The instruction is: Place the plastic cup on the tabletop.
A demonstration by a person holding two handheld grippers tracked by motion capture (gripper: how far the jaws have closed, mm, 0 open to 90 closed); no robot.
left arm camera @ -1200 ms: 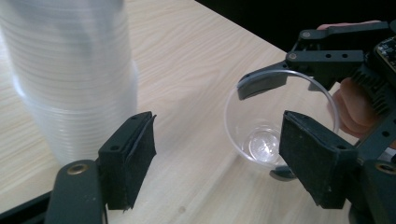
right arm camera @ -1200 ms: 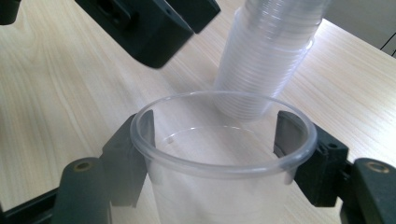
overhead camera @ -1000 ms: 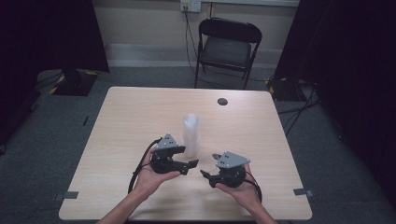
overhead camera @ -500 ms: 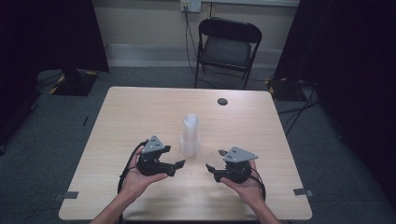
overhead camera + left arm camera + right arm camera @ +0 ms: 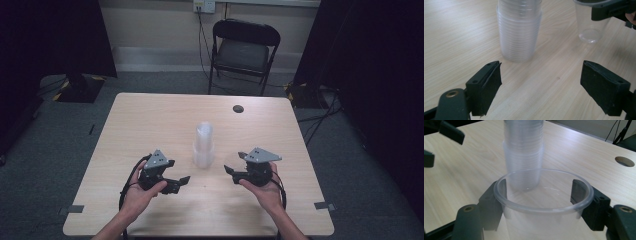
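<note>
A tall stack of clear plastic cups (image 5: pixel 204 145) stands upright at the table's middle, and shows in the left gripper view (image 5: pixel 519 32) and the right gripper view (image 5: pixel 523 152). My right gripper (image 5: pixel 231 170) is to the right of the stack, shut on a single clear cup (image 5: pixel 542 202), one jaw on each side below its rim. That cup (image 5: pixel 591 27) hangs upright, apart from the stack. My left gripper (image 5: pixel 182 181) sits left of and nearer than the stack, open with nothing between its jaws (image 5: pixel 540 85).
The light wooden table (image 5: pixel 150 120) has a round cable hole (image 5: pixel 238 108) at its far right. A black folding chair (image 5: pixel 243 50) stands beyond the far edge. Black curtains flank the grey carpeted floor.
Both hands have drawn away from the stack, the left one leftward and nearer, the right one rightward with the single cup.
</note>
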